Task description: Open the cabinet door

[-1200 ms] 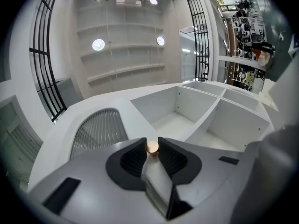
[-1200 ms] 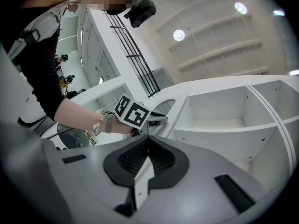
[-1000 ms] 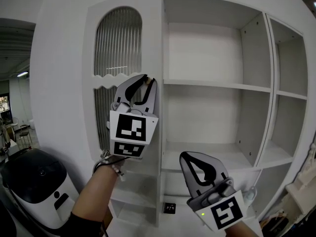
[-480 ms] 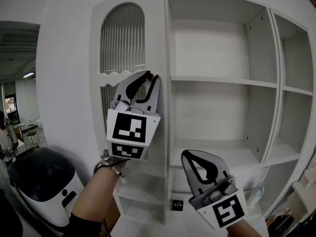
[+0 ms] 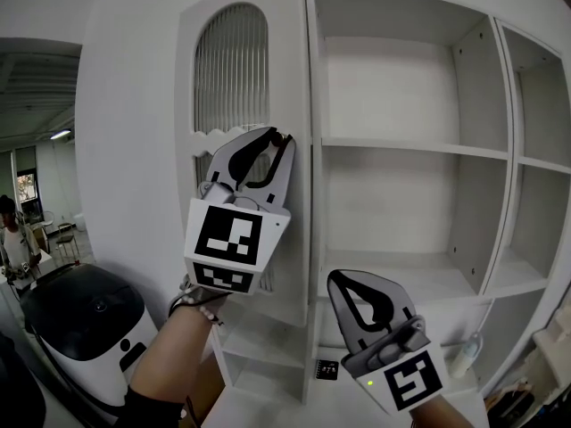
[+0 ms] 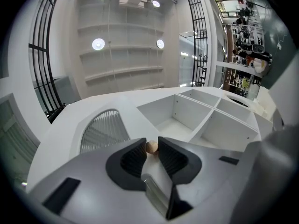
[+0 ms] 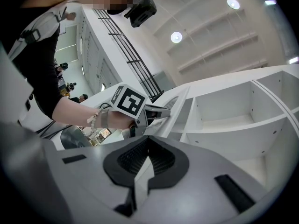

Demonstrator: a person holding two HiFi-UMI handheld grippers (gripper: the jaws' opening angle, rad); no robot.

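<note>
Your left gripper (image 5: 273, 138) is clamped on the wooden knob (image 6: 152, 147) at the free edge of the cabinet door (image 5: 234, 78), which stands partly swung out from the shelves (image 5: 401, 148). Your right gripper (image 5: 350, 283) hangs clenched and empty below. If you pull off the door's arc, the round knob could slip from your grip.

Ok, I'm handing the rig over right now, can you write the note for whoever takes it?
Left gripper: jaws closed on the wooden knob of the cabinet door.
Right gripper: jaws shut, empty, held low in front of the open shelves.
Done: knob gripped; door swung out from the cabinet front, partly open.
Left: probably pull the door wider, then release the knob.
</note>
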